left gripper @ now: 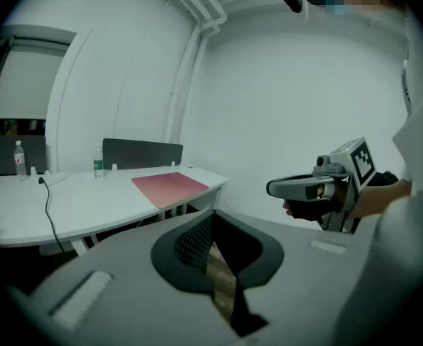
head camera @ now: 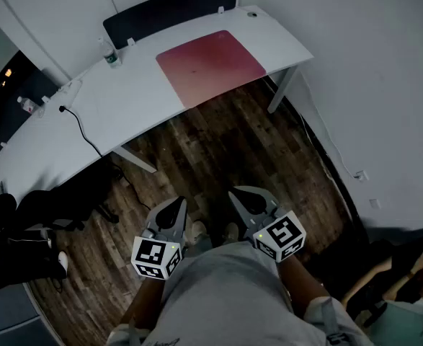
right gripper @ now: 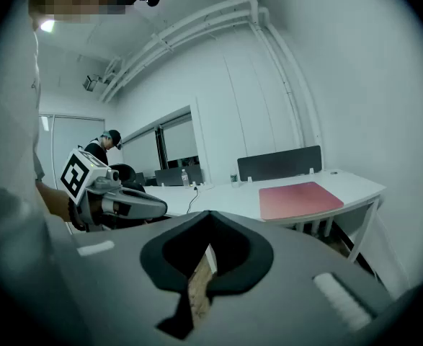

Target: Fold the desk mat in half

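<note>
The desk mat [head camera: 211, 65] lies flat and unfolded on a white desk [head camera: 88, 114], well ahead of both grippers and roughly midway between them. It is a smooth, dull red rectangle. Its longer sides run along the desk's length and its near edge sits at the desk's front rim. Beyond it, a dark panel [head camera: 171, 9] stands along the desk's far edge. Off to the left, a small bottle [head camera: 110, 55] with a green label stands upright, its contents unclear, and a black cable [head camera: 81, 128] trails across the top. The left gripper [head camera: 174, 206] and the right gripper [head camera: 241, 195] are side by side, low over the wooden plank floor [head camera: 218, 157]. Both are clenched, with only floor showing through the slit between their pads.
</note>
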Motion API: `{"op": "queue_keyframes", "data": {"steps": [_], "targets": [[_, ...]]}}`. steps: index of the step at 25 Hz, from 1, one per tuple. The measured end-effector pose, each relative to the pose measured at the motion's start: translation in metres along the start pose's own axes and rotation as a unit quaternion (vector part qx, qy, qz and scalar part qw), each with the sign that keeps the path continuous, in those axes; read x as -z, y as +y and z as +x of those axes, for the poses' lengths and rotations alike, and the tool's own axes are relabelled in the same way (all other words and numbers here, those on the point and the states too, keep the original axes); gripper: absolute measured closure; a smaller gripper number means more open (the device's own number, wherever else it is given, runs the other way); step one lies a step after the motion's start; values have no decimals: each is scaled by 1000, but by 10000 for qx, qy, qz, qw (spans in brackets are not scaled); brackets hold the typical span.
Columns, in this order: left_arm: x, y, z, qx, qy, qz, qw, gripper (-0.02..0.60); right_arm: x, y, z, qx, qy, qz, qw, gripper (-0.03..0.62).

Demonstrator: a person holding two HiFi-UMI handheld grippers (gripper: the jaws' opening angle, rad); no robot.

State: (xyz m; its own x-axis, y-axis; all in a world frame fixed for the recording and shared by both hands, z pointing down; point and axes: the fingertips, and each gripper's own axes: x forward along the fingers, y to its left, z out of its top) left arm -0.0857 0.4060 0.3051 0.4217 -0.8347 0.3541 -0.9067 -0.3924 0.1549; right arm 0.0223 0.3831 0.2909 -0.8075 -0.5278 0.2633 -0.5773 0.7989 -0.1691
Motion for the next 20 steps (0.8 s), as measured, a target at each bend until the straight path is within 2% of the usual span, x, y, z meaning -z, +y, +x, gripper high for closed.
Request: {"op": "queue_keyframes", "data": {"steps": [4, 14, 20], "targets": [[-5, 4, 0, -26, -34, 71, 10000, 563, -1, -14, -3, 123, 14, 18, 9999, 591], [-11, 14, -1, 22, -84, 16, 10000, 563, 0, -5, 4, 146, 93, 93, 9998, 591], [-11, 31, -6, 53, -103, 10, 9999, 563, -2, -32, -4, 548, 143, -78, 9984, 588]]}}
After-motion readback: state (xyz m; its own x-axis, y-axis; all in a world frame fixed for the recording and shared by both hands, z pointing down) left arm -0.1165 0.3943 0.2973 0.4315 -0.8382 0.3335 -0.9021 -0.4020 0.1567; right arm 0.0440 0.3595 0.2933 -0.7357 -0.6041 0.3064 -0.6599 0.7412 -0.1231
